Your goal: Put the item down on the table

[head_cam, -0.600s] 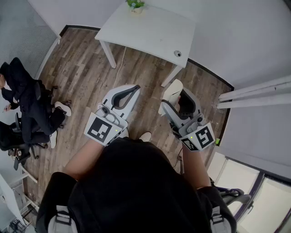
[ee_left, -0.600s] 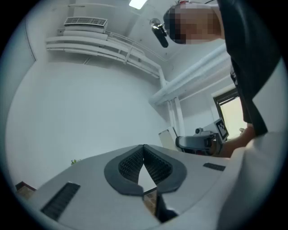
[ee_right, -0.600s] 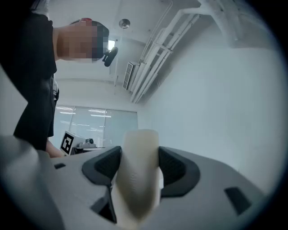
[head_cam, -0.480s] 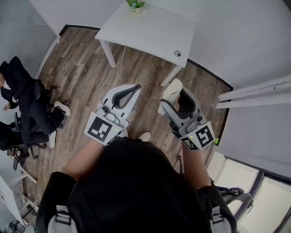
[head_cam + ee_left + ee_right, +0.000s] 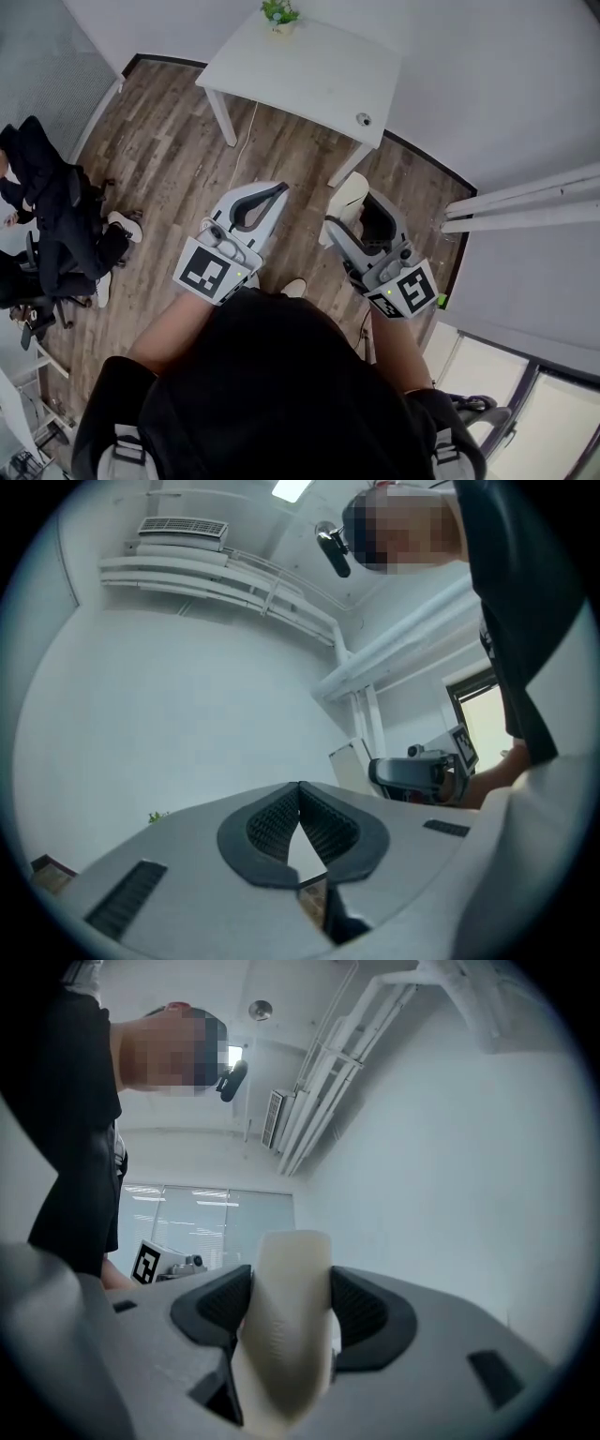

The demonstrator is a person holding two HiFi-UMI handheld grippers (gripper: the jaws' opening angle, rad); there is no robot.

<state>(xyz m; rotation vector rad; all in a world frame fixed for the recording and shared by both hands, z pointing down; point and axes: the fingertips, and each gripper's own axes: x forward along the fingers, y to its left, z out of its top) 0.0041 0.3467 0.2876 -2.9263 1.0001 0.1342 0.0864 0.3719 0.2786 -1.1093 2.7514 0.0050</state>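
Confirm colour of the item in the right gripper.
Cream-white item, plain; clearest in right gripper view.

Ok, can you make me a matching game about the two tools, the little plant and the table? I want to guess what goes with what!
Things:
1. left tool
2. right tool
3. plant
4. table

States or places:
A. stands on the wooden floor
B. shut on a cream item
C. sits at the table's far edge
D. shut, with nothing in it

Right pairs: 1-D, 2-B, 3-C, 4-A
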